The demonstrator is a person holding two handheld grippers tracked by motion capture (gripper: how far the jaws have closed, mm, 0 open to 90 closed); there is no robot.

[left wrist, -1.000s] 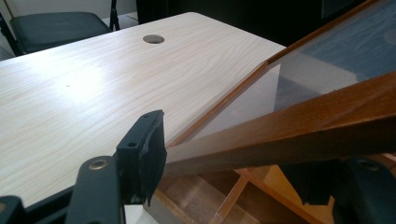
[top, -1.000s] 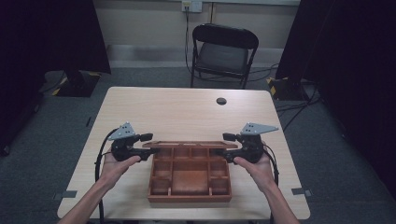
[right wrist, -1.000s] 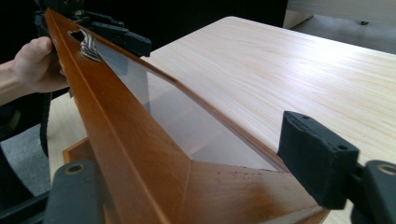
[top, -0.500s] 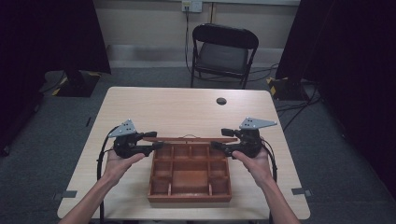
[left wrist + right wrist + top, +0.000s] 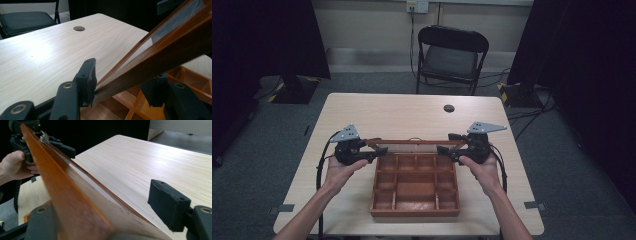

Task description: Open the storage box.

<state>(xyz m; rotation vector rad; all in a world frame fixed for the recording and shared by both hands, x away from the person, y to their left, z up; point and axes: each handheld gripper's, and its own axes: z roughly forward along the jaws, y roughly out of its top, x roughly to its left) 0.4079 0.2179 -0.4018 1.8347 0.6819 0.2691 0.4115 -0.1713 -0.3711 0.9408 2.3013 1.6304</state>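
The wooden box (image 5: 415,186) lies on the table (image 5: 412,112) at its near middle, between my two hands, and its lid (image 5: 414,143) stands raised along the box's far edge. A second ago the lid looked lower over the box and my grippers sat a little further out from it; now both are in at the lid's ends. The left gripper (image 5: 371,152) has just been closing its jaws, and in the left gripper view the lid's wooden frame (image 5: 160,52) lies between the two black pads, the left pad (image 5: 86,78) against the wood. The grip looks firm to me, though the far pad's contact is partly hidden behind the frame.

The box is reddish-brown wood, split by thin walls into many small compartments, with a larger one near its middle. The lid is a wooden frame of the same colour around a clear pane, through which the table's pale grain shows.

The right gripper (image 5: 447,149) sits at the lid's right end. In the right gripper view the lid (image 5: 65,195) runs against the left jaw while the right pad (image 5: 168,205) stands well clear of it, so those jaws are wide.

Beyond the box, a small dark round hole (image 5: 449,108) marks the table's far side, and a black folding chair (image 5: 452,57) stands beyond the table.
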